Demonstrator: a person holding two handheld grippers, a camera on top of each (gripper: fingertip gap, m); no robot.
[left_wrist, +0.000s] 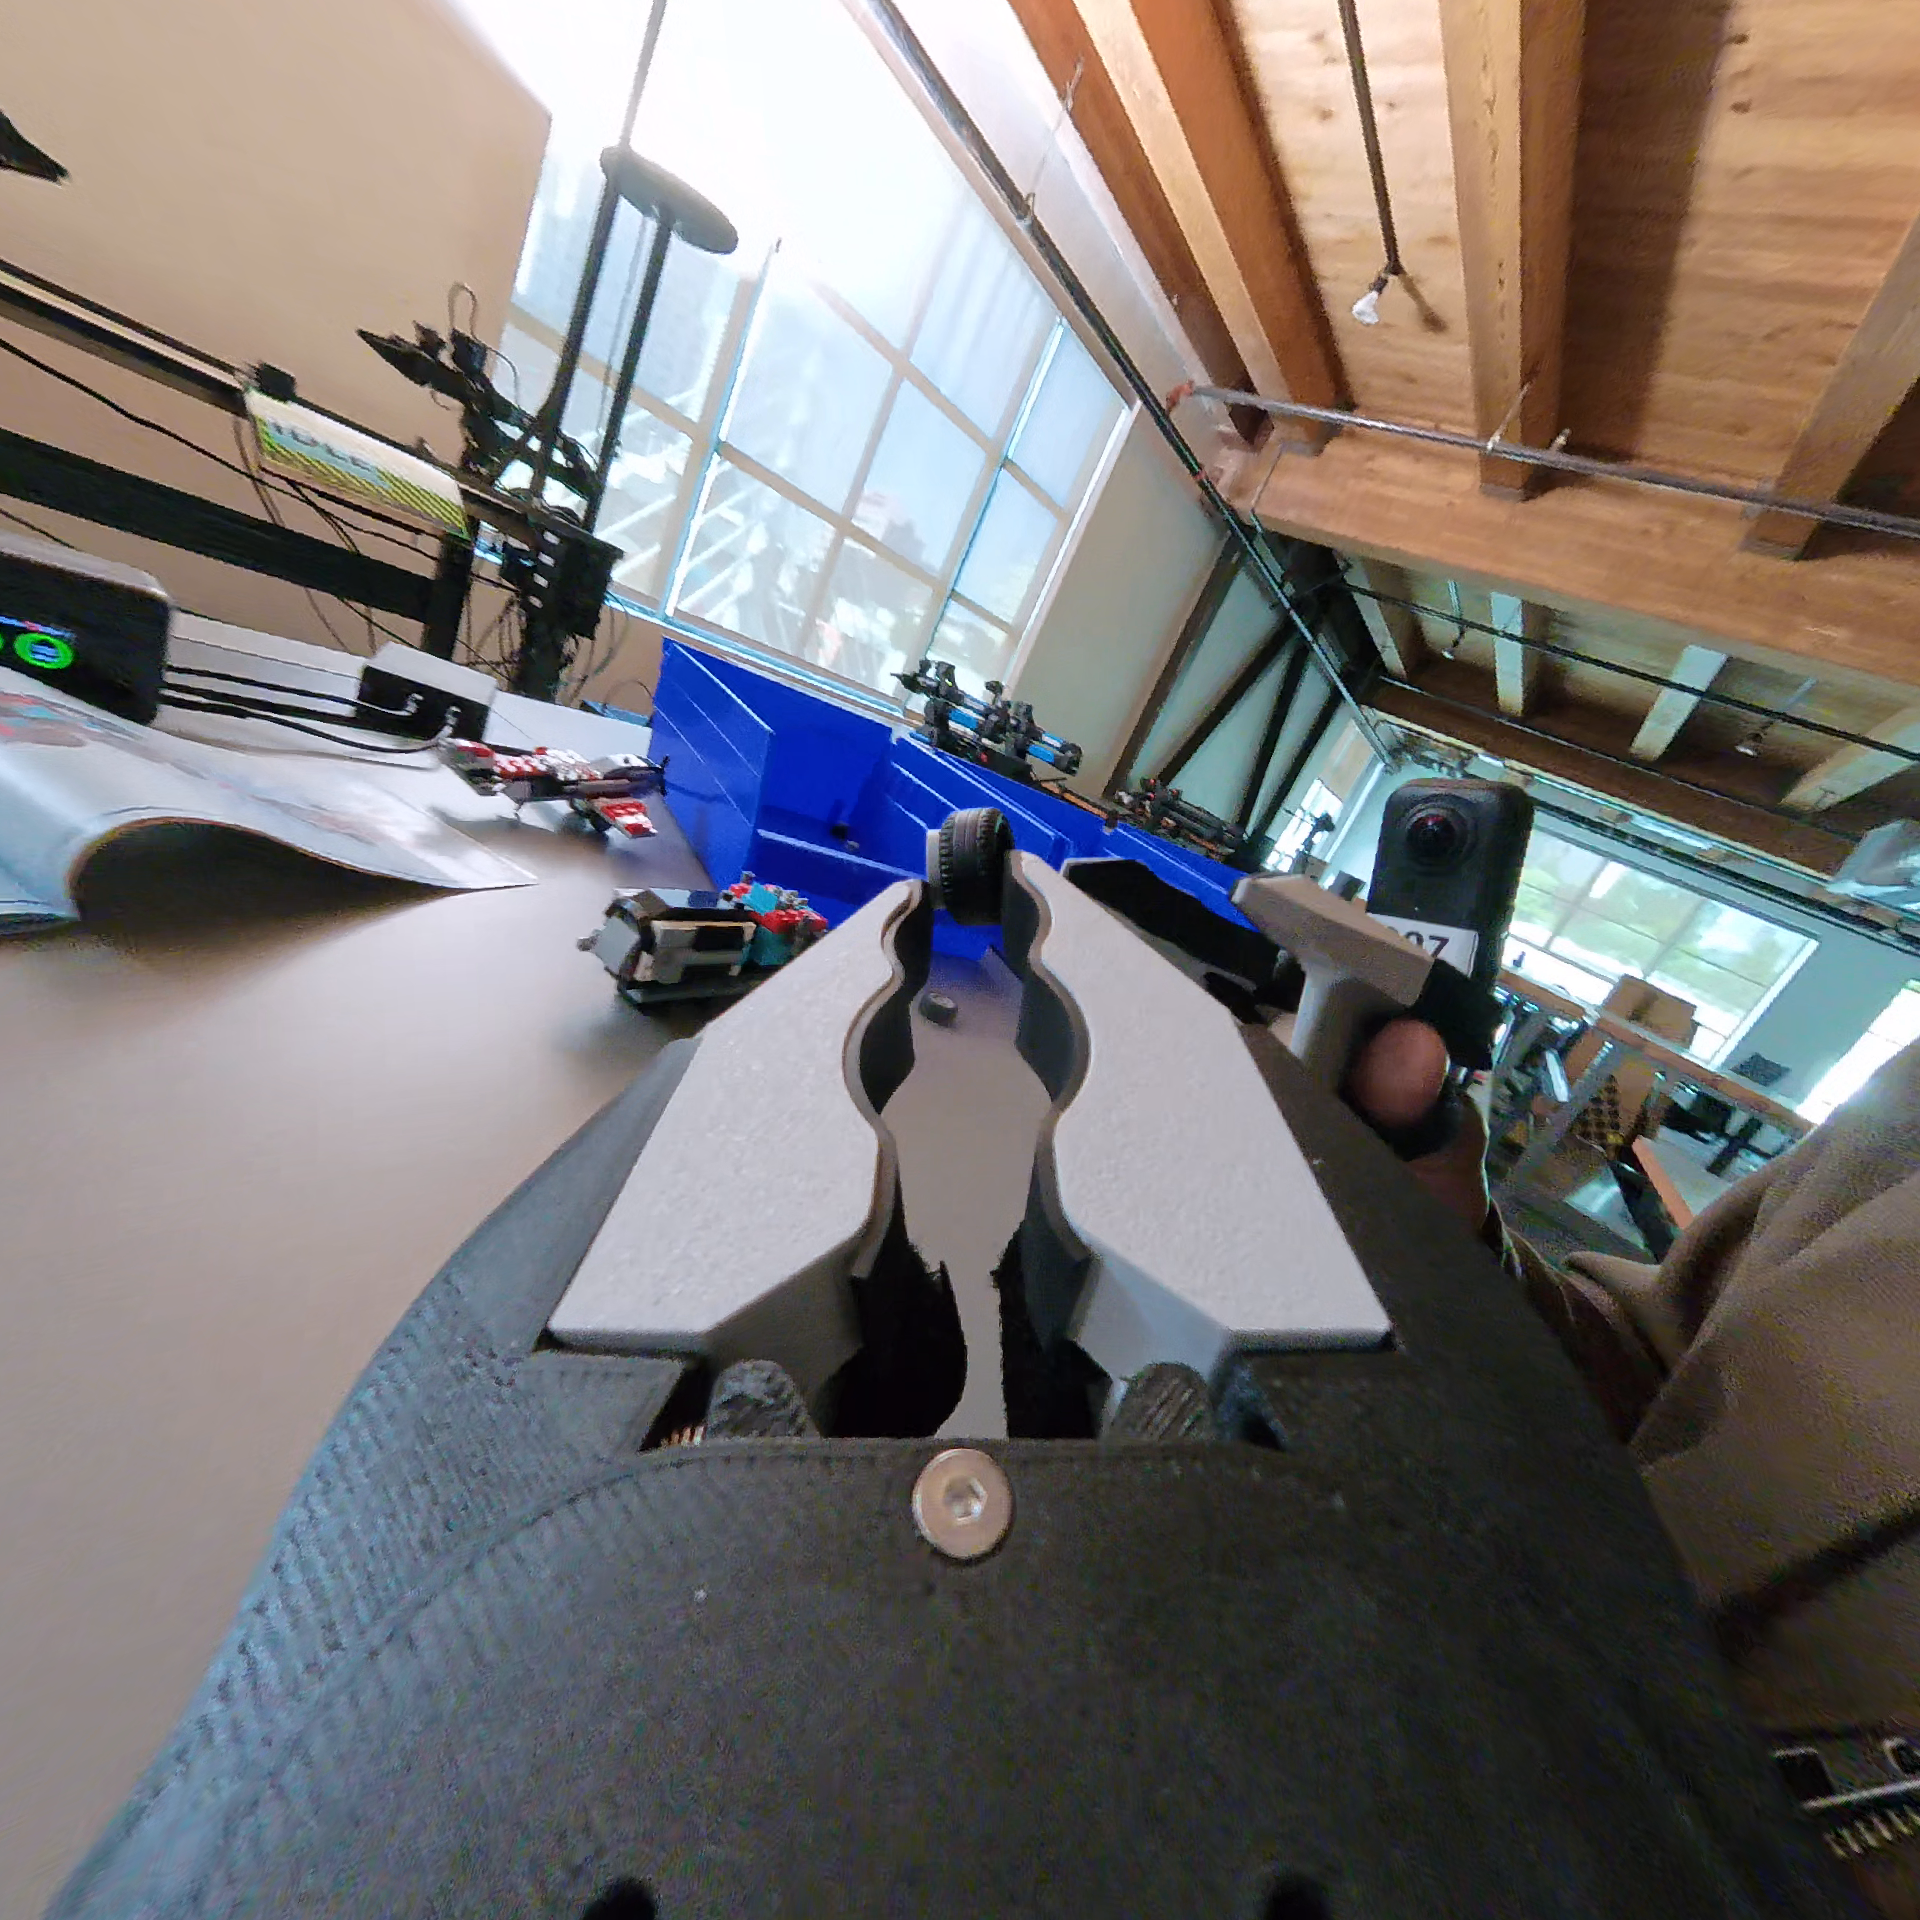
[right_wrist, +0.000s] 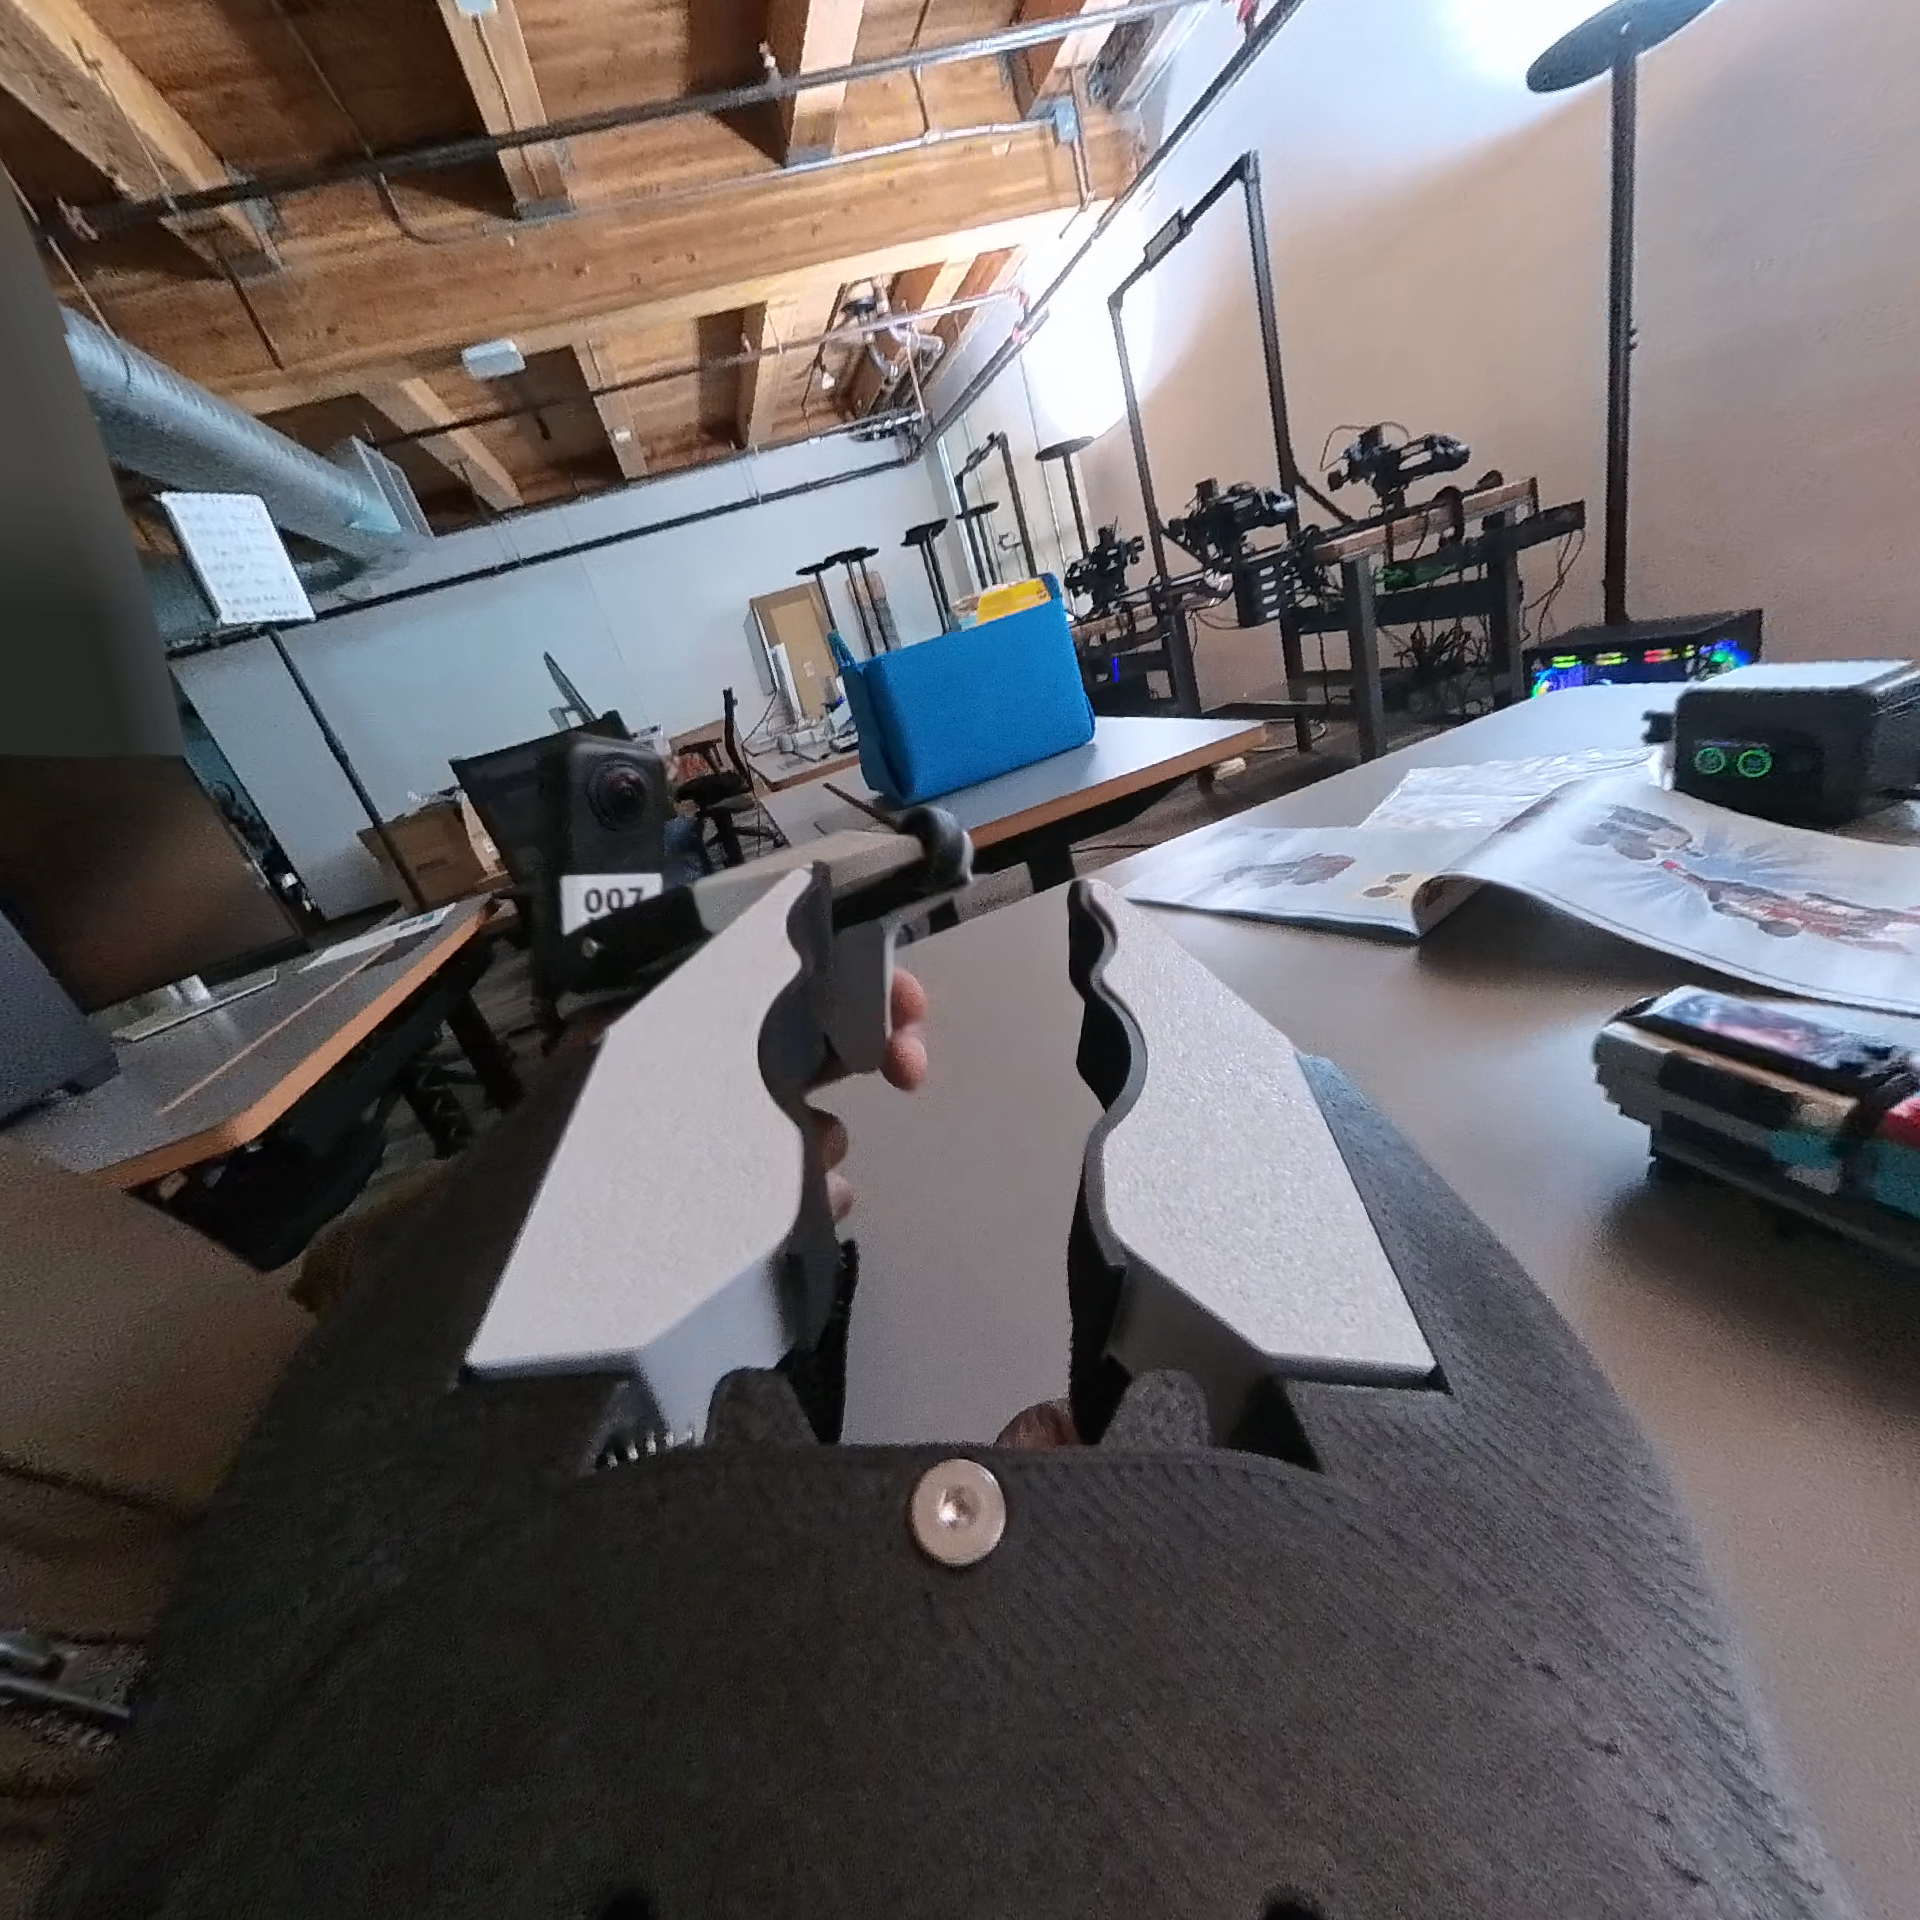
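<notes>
My left gripper (left_wrist: 971, 885) is shut on a small black toy tyre (left_wrist: 974, 844), pinched at the very fingertips and held above the table. The right wrist view shows the same tyre (right_wrist: 940, 844) at the tip of the left gripper, just beyond my right gripper's left finger. My right gripper (right_wrist: 948, 894) is open with nothing between its fingers, only bare table (right_wrist: 966, 1143) behind. It also shows in the left wrist view (left_wrist: 1320, 940), close to the right of the tyre. A brick-built vehicle (left_wrist: 707, 940) lies on the table left of the left fingers. A tiny dark piece (left_wrist: 940, 1010) lies on the table.
A blue bin (left_wrist: 790, 790) stands behind the tyre. A red and white brick model (left_wrist: 561, 779), an open booklet (left_wrist: 208, 821) and a black box with green lights (left_wrist: 73, 634) lie further left. The booklet (right_wrist: 1558, 862) and the vehicle (right_wrist: 1766, 1101) are to the right in the right wrist view. One gripper's finger ends stand about 6 cm off the other's. The right tips stand about 15 cm off the vehicle (right_wrist: 1766, 1101). The left camera catches it too, in the left wrist view (left_wrist: 728, 944).
</notes>
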